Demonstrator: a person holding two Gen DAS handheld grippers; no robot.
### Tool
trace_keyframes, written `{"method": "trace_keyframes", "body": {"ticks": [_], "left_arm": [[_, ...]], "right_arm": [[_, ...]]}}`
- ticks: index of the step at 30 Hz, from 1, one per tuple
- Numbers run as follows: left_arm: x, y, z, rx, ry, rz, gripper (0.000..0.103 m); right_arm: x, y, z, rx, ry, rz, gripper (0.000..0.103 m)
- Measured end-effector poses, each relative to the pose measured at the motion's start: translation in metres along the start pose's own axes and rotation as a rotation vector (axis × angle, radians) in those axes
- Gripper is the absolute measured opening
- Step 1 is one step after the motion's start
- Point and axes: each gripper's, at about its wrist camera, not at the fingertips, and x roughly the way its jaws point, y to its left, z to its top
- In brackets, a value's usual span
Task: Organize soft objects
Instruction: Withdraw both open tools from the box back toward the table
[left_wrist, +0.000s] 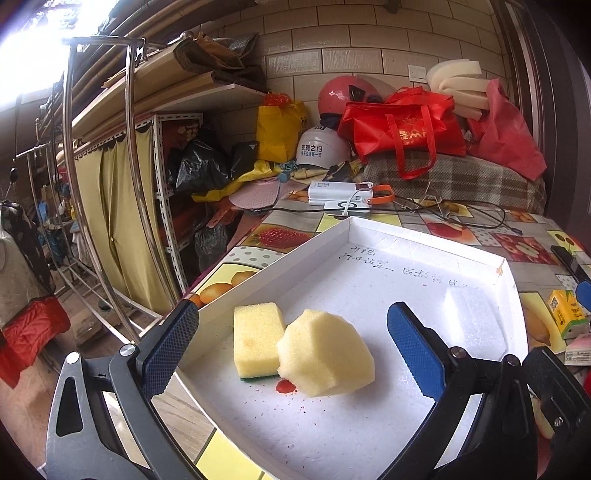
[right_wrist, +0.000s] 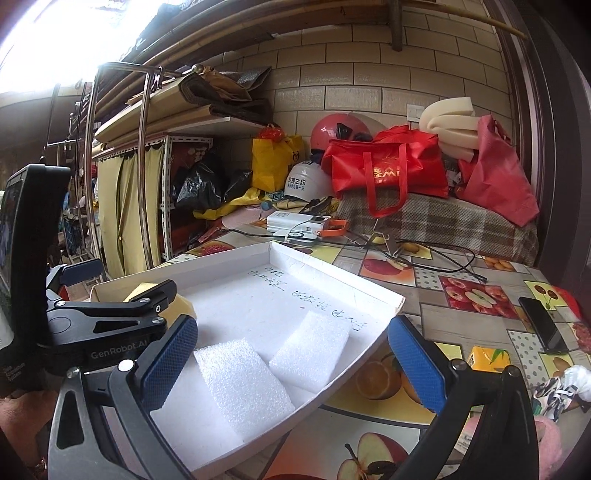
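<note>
A white shallow box (left_wrist: 332, 232) (right_wrist: 332, 273) lies on the fruit-print table. In the left wrist view it holds a flat yellow sponge with a green base (left_wrist: 255, 339) and a lumpy yellow foam piece (left_wrist: 325, 356) leaning against it. My left gripper (left_wrist: 291, 345) is open and empty, its fingers either side of both. In the right wrist view two white foam blocks (right_wrist: 240, 384) (right_wrist: 312, 352) lie in the box. My right gripper (right_wrist: 291, 363) is open and empty over them. The left gripper's body (right_wrist: 110, 317) shows at the left, partly hiding the yellow foam (right_wrist: 177, 304).
A yellow juice carton (left_wrist: 565, 317) (right_wrist: 487, 360), a black phone (right_wrist: 543, 325), white power banks (left_wrist: 343, 195) (right_wrist: 299, 225) and black cables (right_wrist: 443, 258) lie on the table. Red bags (left_wrist: 402, 129), helmets and rolled foam are piled behind. A metal rack (left_wrist: 96, 184) stands at the left.
</note>
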Motion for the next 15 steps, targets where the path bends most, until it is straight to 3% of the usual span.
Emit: {"method": "trace_keyframes", "body": {"ticks": [8, 12, 15], "left_arm": [[-0.014, -0.006, -0.007, 0.008, -0.008, -0.024, 0.103], [-0.032, -0.023, -0.015, 0.049, -0.008, -0.094, 0.103], [-0.051, -0.044, -0.022, 0.097, -0.022, -0.173, 0.103]], "right_arm": [[-0.050, 0.008, -0.017, -0.043, -0.030, 0.117, 0.103], [-0.077, -0.004, -0.028, -0.072, -0.014, 0.141, 0.103], [-0.093, -0.032, -0.034, -0.047, -0.011, 0.100, 0.103]]}}
